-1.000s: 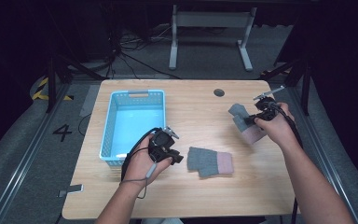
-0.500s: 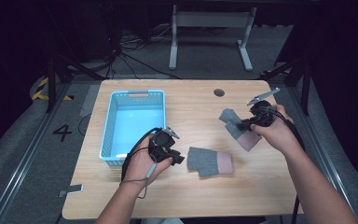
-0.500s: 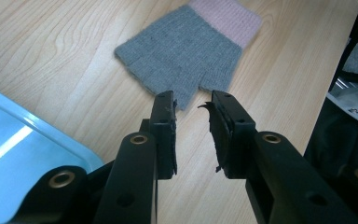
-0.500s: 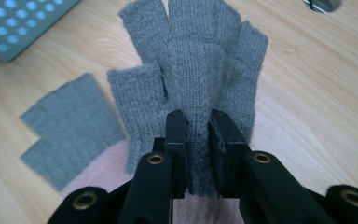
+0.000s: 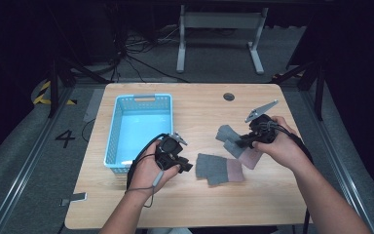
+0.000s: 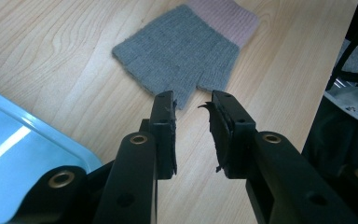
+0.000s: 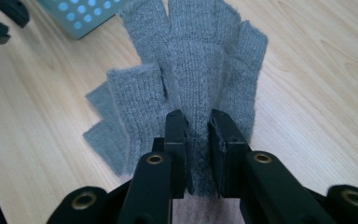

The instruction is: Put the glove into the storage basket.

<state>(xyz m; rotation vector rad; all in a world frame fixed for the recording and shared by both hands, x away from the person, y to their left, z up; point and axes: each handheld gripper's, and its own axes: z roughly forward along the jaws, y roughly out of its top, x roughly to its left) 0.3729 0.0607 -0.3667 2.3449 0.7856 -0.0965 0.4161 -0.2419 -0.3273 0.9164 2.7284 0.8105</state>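
Low centre of the high view, left gripper (image 5: 187, 165) sits jaws part open with nothing between them, tips just short of the flat grey glove (image 5: 219, 168) with pink cuff lying mid-frame on the wooden table (image 5: 199, 109). Right of centre, right gripper (image 5: 238, 142) is clamped on a second grey glove (image 5: 230, 138), pinched between its jaws in the right gripper view, fingers fanning away. Blue basket (image 5: 139, 131) at left of centre, further back
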